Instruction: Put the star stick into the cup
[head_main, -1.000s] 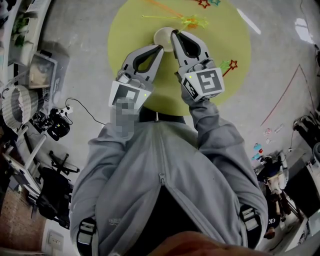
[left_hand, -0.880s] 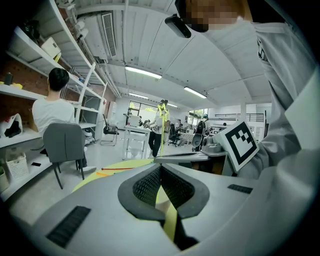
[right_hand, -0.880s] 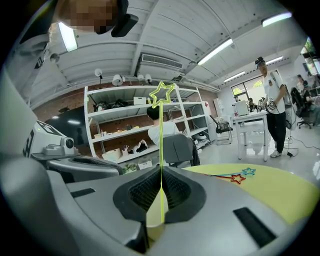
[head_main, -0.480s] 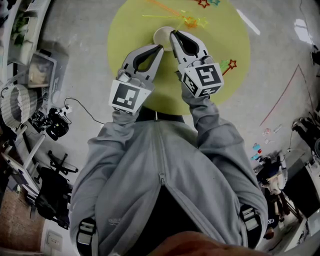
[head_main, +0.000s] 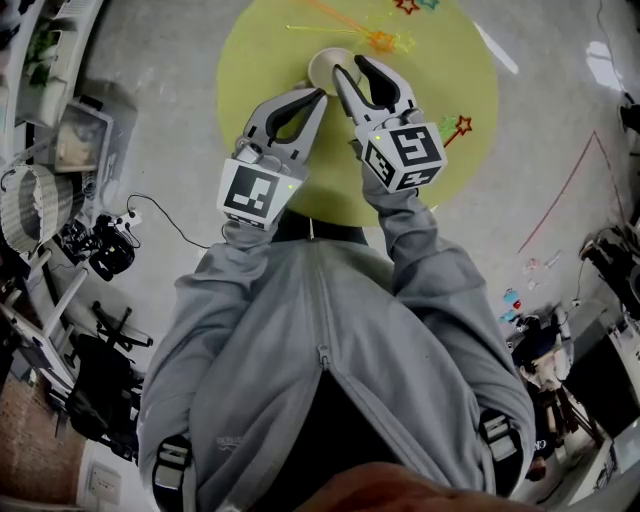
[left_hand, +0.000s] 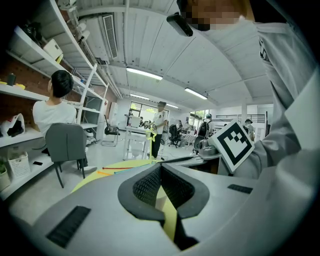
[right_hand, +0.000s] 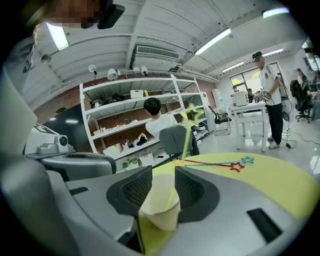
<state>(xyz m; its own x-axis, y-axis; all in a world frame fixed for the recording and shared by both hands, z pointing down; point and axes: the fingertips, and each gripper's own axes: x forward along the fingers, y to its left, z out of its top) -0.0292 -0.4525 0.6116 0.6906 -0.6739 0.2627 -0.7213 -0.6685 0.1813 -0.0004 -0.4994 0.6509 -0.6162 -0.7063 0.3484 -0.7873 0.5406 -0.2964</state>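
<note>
A pale paper cup (right_hand: 160, 202) stands on the round yellow table (head_main: 460, 70), with a yellow-green star stick (right_hand: 186, 135) upright in it. My right gripper (right_hand: 162, 182) is open, and its jaws straddle the cup without holding the stick. From the head view, the cup (head_main: 322, 62) shows just past the right gripper (head_main: 347, 66). My left gripper (head_main: 318, 95) lies just left of the cup, shut and empty. In its own view, the left gripper (left_hand: 160, 167) has its pads together.
Several more star sticks lie on the table: red and blue ones (right_hand: 235, 165) beyond the cup, a yellow one (head_main: 385, 42) at the far side, and a pair (head_main: 455, 128) to the right. Shelves, chairs and people surround the table.
The right gripper's jaws, shut at the cup's rim before, have spread apart. The left gripper has stayed still.
</note>
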